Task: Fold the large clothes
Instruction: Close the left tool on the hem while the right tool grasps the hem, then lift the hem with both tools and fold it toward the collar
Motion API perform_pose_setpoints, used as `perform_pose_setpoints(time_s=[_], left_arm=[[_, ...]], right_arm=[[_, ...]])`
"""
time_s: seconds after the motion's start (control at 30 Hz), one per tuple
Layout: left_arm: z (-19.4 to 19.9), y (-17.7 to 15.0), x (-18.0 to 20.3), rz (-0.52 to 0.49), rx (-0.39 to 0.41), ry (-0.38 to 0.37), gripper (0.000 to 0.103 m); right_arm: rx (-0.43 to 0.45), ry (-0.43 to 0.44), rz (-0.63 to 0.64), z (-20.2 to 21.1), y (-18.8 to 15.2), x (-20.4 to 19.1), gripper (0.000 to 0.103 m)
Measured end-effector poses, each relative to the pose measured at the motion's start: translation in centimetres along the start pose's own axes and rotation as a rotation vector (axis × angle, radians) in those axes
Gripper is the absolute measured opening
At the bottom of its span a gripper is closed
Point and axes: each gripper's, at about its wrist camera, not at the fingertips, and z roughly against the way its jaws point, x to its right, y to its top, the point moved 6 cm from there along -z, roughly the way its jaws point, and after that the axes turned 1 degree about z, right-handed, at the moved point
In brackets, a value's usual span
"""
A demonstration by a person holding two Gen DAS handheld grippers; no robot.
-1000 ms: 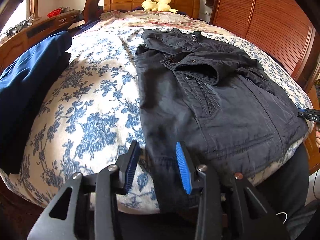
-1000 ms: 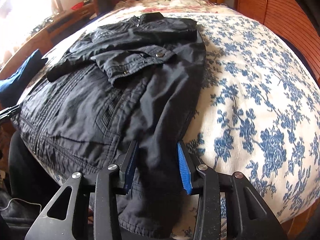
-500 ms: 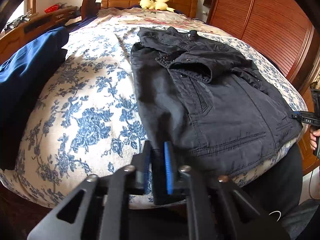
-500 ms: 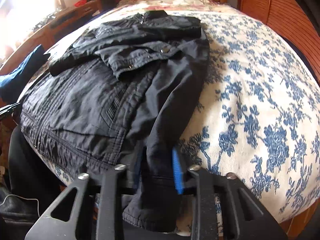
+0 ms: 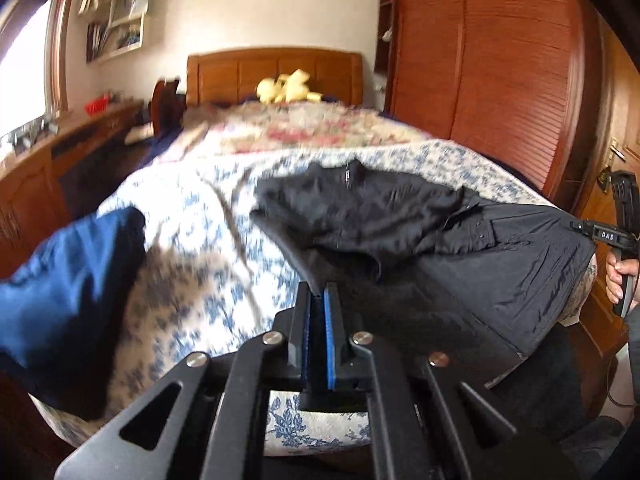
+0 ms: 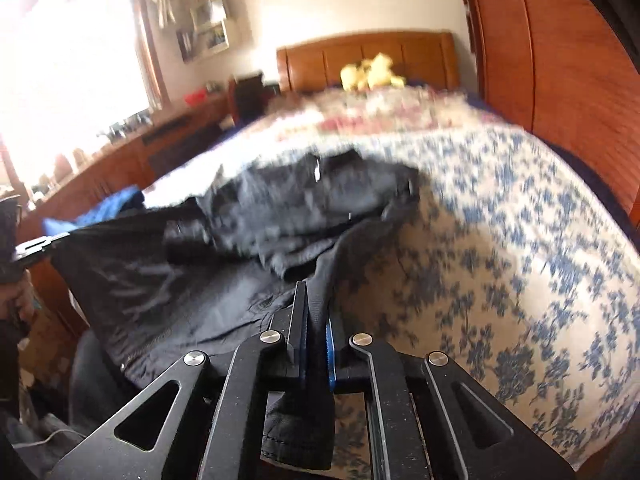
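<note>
**Lifting the jacket hem off the bed**

Spreading across both views is the bed (image 5: pixel 188 248), its blue-and-white floral cover blurred. A wooden wardrobe (image 5: pixel 500 80) is standing along one side of it, and a wooden headboard (image 5: pixel 276 76) is closing off the far end. Lying on the cover is the black jacket (image 5: pixel 400 224), its collar end resting on the bed and bunched, its near hem hanging taut in the air between the two grippers. A blue garment (image 5: pixel 68 292) is sitting at the bed's edge, apart from the jacket. A yellow plush toy (image 5: pixel 286 88) is lying against the headboard. The left gripper (image 5: pixel 318 292) is clamping one hem corner of the jacket, blue pads pressed onto the fabric. The right gripper (image 6: pixel 314 312) is pinching the opposite hem corner likewise, cloth hanging below its jaws.
</note>
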Motion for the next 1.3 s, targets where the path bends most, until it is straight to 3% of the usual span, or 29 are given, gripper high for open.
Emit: perform_pose_setpoints(time_s=[0.27, 0.37, 0.47, 0.8, 1.13, 1.3], left_arm=[[9.9, 2.2, 3.7, -0.056, 0.147, 0.002, 0.003], [12.6, 2.5, 4.3, -0.058, 0.189, -0.005, 0.003], [12.7, 2.8, 3.6, -0.05, 0.192, 0.005, 0.003], [3.0, 3.1, 0.4, 0.004, 0.094, 0.025, 0.004], [-8.4, 7.8, -2.3, 0.051, 0.164, 0.044, 0.004], [-12.6, 10.0, -4.2, 0.072, 0.192, 0.067, 0.004]], right_arm=[[0.165, 0.056, 0.035, 9.4, 3.1, -3.1, 0.004], [0.205, 0.062, 0.066, 12.2, 3.5, -4.0, 0.004], [0.209, 0.032, 0.1, 12.9, 3.4, -4.3, 0.004], [0.093, 0.0, 0.05, 5.0, 1.2, -0.8, 0.004], [0.104, -0.07, -0.12, -7.6, 3.5, 6.1, 0.004], [0.077, -0.136, -0.093, -12.0, 5.9, 8.6, 0.004]])
